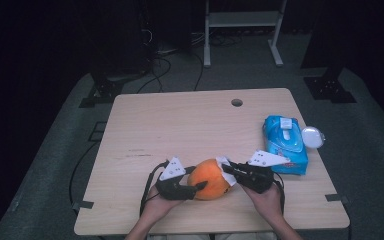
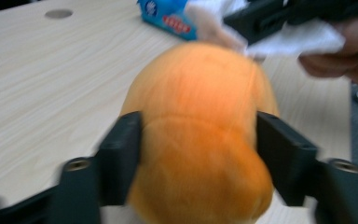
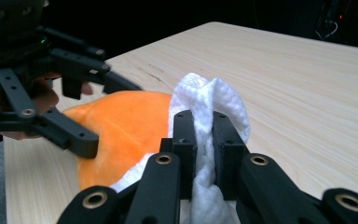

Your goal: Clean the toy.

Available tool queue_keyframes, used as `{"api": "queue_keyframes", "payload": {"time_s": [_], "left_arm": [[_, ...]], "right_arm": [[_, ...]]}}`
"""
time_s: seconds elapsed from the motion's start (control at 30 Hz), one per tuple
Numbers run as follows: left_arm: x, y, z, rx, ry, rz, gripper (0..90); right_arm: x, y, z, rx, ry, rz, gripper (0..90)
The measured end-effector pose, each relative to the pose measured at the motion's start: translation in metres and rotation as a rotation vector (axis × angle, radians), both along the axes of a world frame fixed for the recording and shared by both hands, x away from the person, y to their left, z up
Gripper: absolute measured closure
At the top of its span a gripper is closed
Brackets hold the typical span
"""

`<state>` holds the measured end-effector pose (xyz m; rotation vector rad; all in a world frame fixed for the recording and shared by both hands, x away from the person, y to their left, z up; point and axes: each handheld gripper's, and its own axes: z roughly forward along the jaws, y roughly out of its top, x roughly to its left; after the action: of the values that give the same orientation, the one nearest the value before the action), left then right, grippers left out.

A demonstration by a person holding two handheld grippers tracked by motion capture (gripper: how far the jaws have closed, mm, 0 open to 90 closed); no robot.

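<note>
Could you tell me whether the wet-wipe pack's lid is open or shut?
Open: the white lid is flipped out beside the blue pack.

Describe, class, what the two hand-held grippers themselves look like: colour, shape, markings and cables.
Both are black. The left gripper and right gripper each carry a pale grey three-cornered plate on top, dotted with small dark marks. Their jaws are flat black bars on linked arms with brass-coloured pivot rings. A black cable trails from each toward the table's near edge. No sleeves show.

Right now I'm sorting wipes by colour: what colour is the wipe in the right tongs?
White; the wipe shows best in the right gripper view.
</note>
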<state>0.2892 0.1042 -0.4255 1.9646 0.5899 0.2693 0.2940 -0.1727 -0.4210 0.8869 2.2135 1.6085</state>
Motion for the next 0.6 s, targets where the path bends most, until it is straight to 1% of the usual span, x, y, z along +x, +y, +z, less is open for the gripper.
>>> {"api": "queue_keyframes", "payload": {"time_s": [0.03,0.07,0.1,0.13,0.17,0.23,0.33,0.4,0.47,0.5,0.53,0.57,0.6], "left_arm": [[0.001,-0.001,0.002,-0.013,-0.002,0.007,27.1],[0.002,-0.002,0.003,-0.023,0.001,0.015,25.3],[0.002,-0.003,0.004,-0.019,0.0,0.017,25.7],[0.002,-0.003,0.003,-0.008,-0.008,0.013,28.7],[0.002,-0.003,0.001,0.0,-0.015,0.02,32.4],[0.002,0.0,-0.001,-0.002,-0.002,0.03,39.2],[0.002,0.004,-0.002,0.007,0.003,0.048,42.5],[0.003,0.007,-0.004,0.001,0.017,0.06,43.2],[0.005,0.012,-0.005,-0.002,0.03,0.07,43.8],[0.006,0.013,-0.005,-0.005,0.033,0.07,44.0],[0.006,0.014,-0.006,-0.011,0.036,0.071,44.3],[0.008,0.014,-0.006,-0.005,0.036,0.074,44.7],[0.009,0.012,-0.006,-0.008,0.036,0.079,45.1]], "right_arm": [[-0.002,0.003,0.001,0.003,-0.005,0.005,81.2],[-0.003,0.005,0.003,0.011,-0.012,0.021,81.2],[-0.005,0.009,0.004,0.014,-0.02,0.035,81.2],[-0.006,0.012,0.006,0.009,-0.033,0.045,81.1],[-0.007,0.014,0.007,0.0,-0.04,0.051,81.1],[-0.006,0.012,0.006,0.003,-0.036,0.054,81.2],[0.001,0.003,0.0,0.021,0.008,0.024,81.2],[0.005,-0.003,-0.005,0.002,0.017,-0.005,81.2],[0.009,-0.008,-0.011,-0.008,0.042,-0.033,81.2],[0.01,-0.011,-0.013,-0.006,0.058,-0.045,81.2],[0.012,-0.013,-0.014,0.012,0.079,-0.05,81.2],[0.012,-0.012,-0.014,0.023,0.085,-0.049,81.2],[0.01,-0.009,-0.012,0.018,0.071,-0.046,81.2]]}}
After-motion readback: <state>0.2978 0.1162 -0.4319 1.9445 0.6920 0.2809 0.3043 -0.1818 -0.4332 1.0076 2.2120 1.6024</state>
